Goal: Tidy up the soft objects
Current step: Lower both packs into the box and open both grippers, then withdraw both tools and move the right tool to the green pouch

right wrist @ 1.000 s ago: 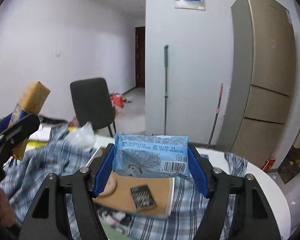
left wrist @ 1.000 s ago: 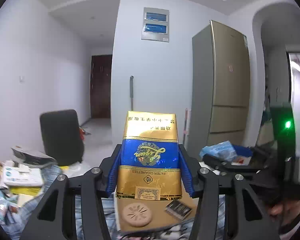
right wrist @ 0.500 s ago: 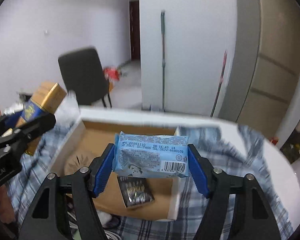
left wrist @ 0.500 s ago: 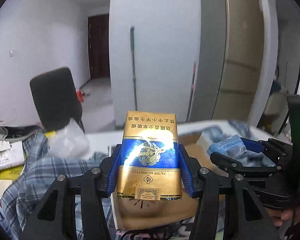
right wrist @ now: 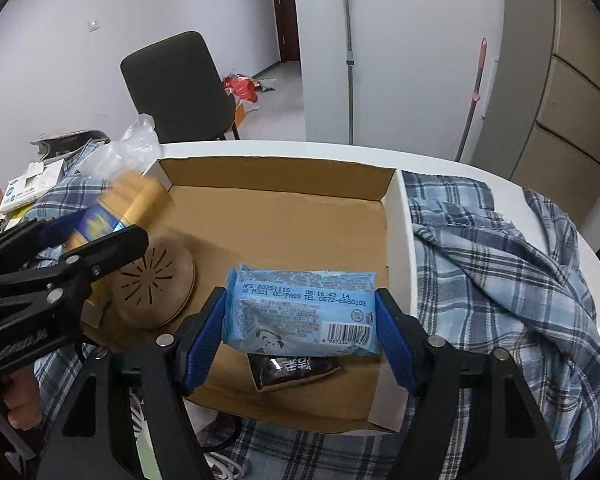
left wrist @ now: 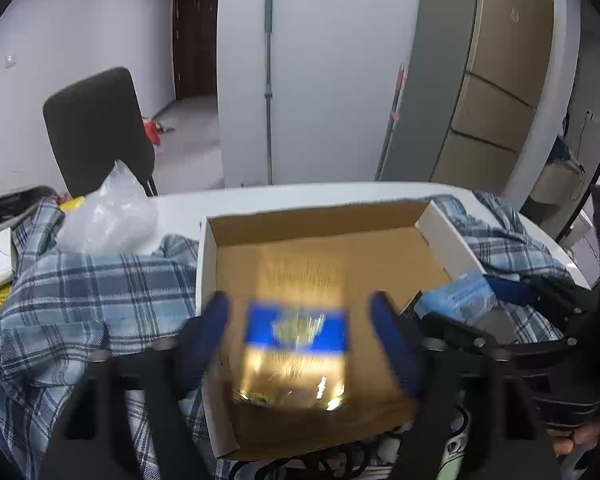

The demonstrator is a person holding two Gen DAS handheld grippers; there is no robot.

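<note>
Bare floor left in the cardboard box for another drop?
Free: the box floor along the far wall and toward the right wall. Crowded: near-left holds the round brown disc, near-middle the dark sachet, with the blue packet and gold pack directly above.

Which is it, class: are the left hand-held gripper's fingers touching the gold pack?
Apart. The left wrist view shows clear gaps between both fingers and the gold pack as the jaws open.

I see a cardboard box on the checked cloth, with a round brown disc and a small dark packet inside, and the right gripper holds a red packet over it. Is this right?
Not quite: the packet between the right gripper's opening jaws is light blue, not red, as the right wrist view shows. The rest holds: the box lies on the checked cloth, with the disc and dark packet inside.
</note>
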